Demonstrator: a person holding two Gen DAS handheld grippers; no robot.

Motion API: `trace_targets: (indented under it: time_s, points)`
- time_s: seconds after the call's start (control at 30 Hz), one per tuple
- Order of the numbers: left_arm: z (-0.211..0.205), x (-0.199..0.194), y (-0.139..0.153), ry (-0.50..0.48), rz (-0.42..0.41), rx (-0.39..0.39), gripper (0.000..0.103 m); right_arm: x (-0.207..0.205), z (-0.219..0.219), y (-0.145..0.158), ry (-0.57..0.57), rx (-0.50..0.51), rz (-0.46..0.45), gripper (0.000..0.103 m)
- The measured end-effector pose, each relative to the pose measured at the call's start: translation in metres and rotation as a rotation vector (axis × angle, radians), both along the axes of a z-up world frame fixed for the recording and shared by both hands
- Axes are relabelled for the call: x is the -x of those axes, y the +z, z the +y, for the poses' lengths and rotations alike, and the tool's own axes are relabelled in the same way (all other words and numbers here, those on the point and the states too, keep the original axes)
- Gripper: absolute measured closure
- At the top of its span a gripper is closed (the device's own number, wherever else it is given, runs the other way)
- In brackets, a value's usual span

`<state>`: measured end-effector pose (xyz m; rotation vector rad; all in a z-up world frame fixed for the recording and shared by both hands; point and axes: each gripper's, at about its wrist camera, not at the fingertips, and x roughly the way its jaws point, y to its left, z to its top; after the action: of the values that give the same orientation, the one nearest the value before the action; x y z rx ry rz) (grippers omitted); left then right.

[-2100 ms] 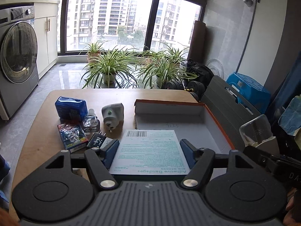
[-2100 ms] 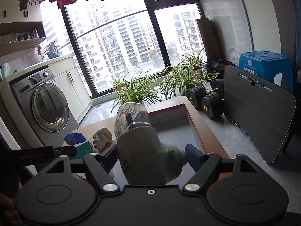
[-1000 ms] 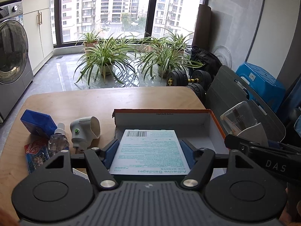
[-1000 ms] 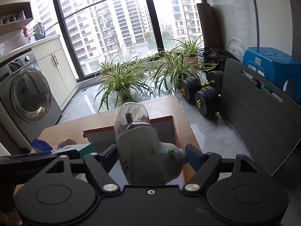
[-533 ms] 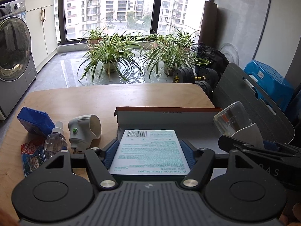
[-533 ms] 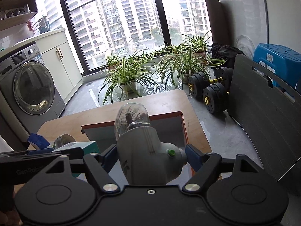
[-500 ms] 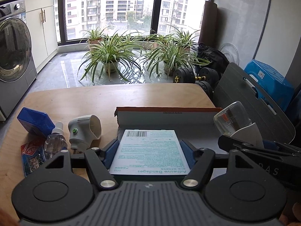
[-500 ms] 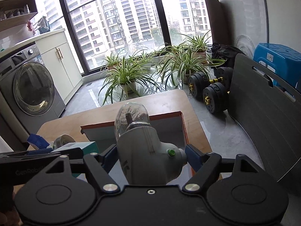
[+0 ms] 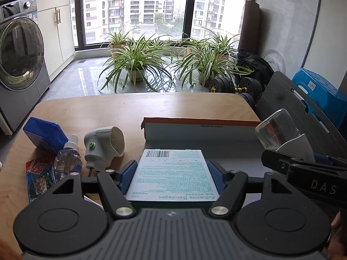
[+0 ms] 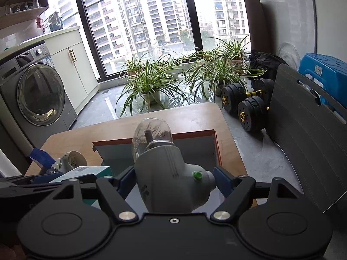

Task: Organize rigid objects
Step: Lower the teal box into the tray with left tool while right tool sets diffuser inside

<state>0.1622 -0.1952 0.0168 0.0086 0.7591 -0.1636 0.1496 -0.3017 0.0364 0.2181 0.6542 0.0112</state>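
My left gripper (image 9: 172,174) is shut on a flat adhesive bandage box (image 9: 172,174) and holds it over the near part of an open cardboard box (image 9: 199,133) with an orange rim. My right gripper (image 10: 173,178) is shut on a white plug-in vaporizer with a clear bottle (image 10: 169,169), above the same cardboard box (image 10: 195,147); it also shows in the left wrist view (image 9: 282,136). On the table left of the box lie a second white vaporizer (image 9: 104,146), a small clear bottle (image 9: 68,159), a blue case (image 9: 44,134) and a colourful packet (image 9: 40,176).
The wooden table (image 9: 130,108) ends at a tiled floor with potted plants (image 9: 135,60). A washing machine (image 9: 19,65) stands at the left. Dumbbells (image 10: 249,101), a dark folded panel (image 10: 303,134) and a blue stool (image 10: 325,75) stand at the right.
Both grippers have moved forward and inward over the cardboard box with their loads still held. The right gripper's vaporizer now sits closer to the left gripper.
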Motion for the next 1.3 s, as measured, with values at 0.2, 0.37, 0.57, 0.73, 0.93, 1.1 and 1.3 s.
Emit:
trace_targets:
  time_s: [0.2,0.37,0.57,0.73,0.93,1.1,1.3]
  points:
    - [-0.003,0.000,-0.003,0.002,0.000,0.001,0.031,-0.002,0.001,-0.002,-0.004,0.018,0.003,0.011]
    - [-0.003,-0.001,-0.008,-0.001,0.015,0.000,0.031,-0.004,0.003,-0.003,-0.013,0.035,0.006,0.011]
    - [-0.003,-0.002,-0.012,-0.003,0.024,0.001,0.031,-0.007,0.003,-0.005,-0.022,0.042,0.018,0.011]
    - [-0.004,-0.005,-0.014,-0.003,0.031,0.002,0.031,-0.009,0.005,-0.006,-0.028,0.052,0.021,0.011]
    - [-0.007,-0.009,-0.016,-0.006,0.031,-0.005,0.031,-0.013,0.003,-0.009,-0.038,0.045,0.029,0.011]
    - [-0.008,-0.014,-0.016,-0.002,0.028,-0.003,0.031,-0.015,0.004,-0.013,-0.038,0.039,0.032,0.011]
    - [-0.010,-0.018,-0.014,-0.006,0.012,0.022,0.031,-0.016,0.002,-0.012,-0.052,0.018,0.014,0.010]
